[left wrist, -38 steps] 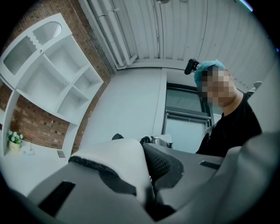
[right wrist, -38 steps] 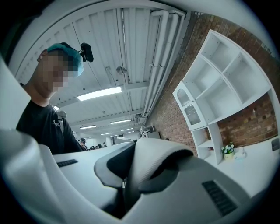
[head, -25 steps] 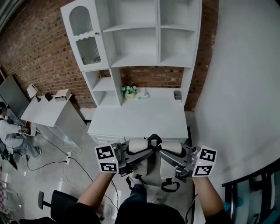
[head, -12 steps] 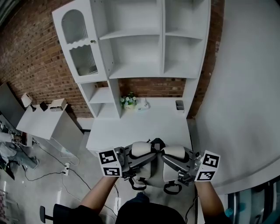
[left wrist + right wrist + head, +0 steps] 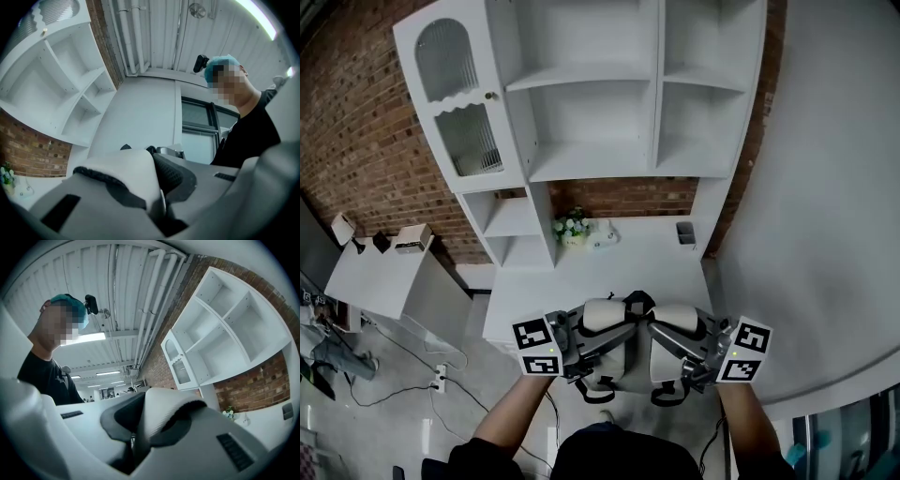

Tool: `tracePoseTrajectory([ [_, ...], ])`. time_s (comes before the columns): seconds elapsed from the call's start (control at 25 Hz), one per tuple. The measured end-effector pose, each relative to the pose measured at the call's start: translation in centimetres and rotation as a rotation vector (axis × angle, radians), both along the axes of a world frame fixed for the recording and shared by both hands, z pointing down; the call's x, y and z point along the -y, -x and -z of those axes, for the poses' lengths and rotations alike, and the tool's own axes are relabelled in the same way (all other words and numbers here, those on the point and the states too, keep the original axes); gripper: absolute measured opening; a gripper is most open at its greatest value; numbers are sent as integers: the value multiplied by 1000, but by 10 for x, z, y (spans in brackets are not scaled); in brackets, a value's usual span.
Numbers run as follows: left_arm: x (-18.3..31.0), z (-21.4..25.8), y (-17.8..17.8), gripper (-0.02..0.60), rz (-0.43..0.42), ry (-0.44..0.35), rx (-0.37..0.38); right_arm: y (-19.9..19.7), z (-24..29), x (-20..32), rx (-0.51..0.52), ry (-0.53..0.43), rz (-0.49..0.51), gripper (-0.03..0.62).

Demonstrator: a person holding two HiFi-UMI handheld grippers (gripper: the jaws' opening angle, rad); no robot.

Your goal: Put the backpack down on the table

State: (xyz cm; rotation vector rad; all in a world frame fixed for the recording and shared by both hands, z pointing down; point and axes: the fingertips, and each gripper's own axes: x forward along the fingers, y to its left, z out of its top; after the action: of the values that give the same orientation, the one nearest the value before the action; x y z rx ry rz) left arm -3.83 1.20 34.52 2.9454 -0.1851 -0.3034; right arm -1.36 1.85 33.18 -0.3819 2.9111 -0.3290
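Observation:
In the head view the pale grey backpack (image 5: 625, 361) hangs by its two padded shoulder straps at the front edge of the white table (image 5: 600, 272). My left gripper (image 5: 602, 336) is shut on the left shoulder strap (image 5: 602, 315). My right gripper (image 5: 664, 339) is shut on the right shoulder strap (image 5: 677, 319). The left gripper view shows the white, black-lined strap (image 5: 124, 176) pinched between the jaws of the left gripper (image 5: 159, 208). The other strap (image 5: 164, 413) sits clamped in the right gripper (image 5: 136, 446) in the right gripper view. The bag's lower part is hidden by my arms.
A white shelf unit (image 5: 591, 122) rises from the back of the table, with a small flower pot (image 5: 570, 228) and a grey cup (image 5: 685, 232) by the brick wall. A lower side table (image 5: 375, 272) stands left; a white wall (image 5: 825, 234) runs along the right.
Both grippers have carried the backpack forward and slightly up towards the table. Its top now reaches over the table's front edge. Both grips are unchanged.

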Motion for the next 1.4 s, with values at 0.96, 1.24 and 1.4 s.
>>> tracePoseTrajectory([
  [0.96, 102, 15, 34, 52, -21, -8, -17, 34, 16, 105, 4, -19, -1, 49],
  [1.24, 147, 19, 30, 52, -13, -6, -11, 31, 18, 145, 1, -31, 3, 49],
  [1.4, 177, 21, 23, 52, -9, -6, -3, 25, 21, 176, 12, -31, 2, 49],
])
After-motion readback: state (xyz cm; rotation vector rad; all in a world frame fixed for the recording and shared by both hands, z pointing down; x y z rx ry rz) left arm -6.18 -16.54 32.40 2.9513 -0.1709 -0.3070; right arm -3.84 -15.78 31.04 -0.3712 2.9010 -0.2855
